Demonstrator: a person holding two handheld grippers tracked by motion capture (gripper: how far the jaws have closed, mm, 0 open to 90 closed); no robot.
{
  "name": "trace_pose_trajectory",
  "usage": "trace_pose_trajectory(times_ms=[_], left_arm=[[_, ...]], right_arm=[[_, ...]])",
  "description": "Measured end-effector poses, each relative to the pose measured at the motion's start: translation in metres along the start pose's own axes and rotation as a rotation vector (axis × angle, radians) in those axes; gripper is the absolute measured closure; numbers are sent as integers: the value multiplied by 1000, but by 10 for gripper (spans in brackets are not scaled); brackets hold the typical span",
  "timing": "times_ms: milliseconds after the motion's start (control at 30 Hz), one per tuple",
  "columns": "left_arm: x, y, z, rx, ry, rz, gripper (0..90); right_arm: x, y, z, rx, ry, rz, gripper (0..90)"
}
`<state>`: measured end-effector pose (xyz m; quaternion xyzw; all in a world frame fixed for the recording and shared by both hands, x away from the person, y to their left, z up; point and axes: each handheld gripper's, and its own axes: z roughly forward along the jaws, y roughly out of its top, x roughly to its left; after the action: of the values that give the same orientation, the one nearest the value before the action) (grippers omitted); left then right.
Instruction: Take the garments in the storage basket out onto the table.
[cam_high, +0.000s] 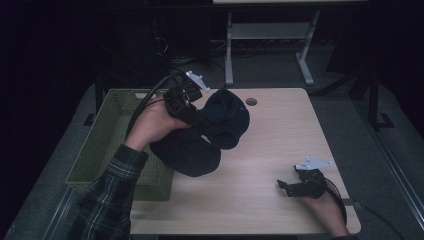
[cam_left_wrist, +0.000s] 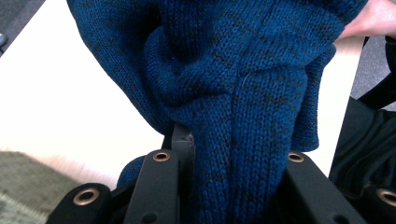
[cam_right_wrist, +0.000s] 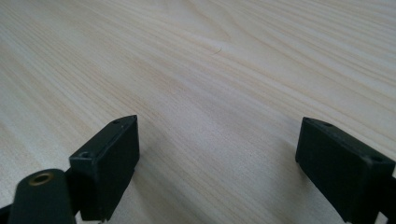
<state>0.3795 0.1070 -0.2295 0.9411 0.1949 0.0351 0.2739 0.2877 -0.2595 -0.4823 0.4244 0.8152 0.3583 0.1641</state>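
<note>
Right hand-held gripper agape near table edge, bare wood around.

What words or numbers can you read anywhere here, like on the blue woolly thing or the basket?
There are none to read.
The blue knitted garment held in the left gripper shows plain knit, no label.
The green basket, the table and the right gripper carry no writing either.

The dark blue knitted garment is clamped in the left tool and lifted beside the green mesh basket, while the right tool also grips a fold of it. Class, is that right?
Not quite. The right tool grips nothing: the right gripper view shows its jaws open over the bare wooden table. The left tool does hold the dark blue knitted garment beside the green mesh basket.
</note>
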Motion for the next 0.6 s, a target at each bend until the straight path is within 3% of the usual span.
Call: trace_pose_trajectory(times_ms=[400, 600], left_arm=[[-13, 18, 38, -6, -37, 3, 703], [-17, 24, 62, 16, -53, 10, 704]], right_arm=[[0, 0, 0, -1, 0, 0, 131], [0, 0, 0, -2, -1, -2, 131]])
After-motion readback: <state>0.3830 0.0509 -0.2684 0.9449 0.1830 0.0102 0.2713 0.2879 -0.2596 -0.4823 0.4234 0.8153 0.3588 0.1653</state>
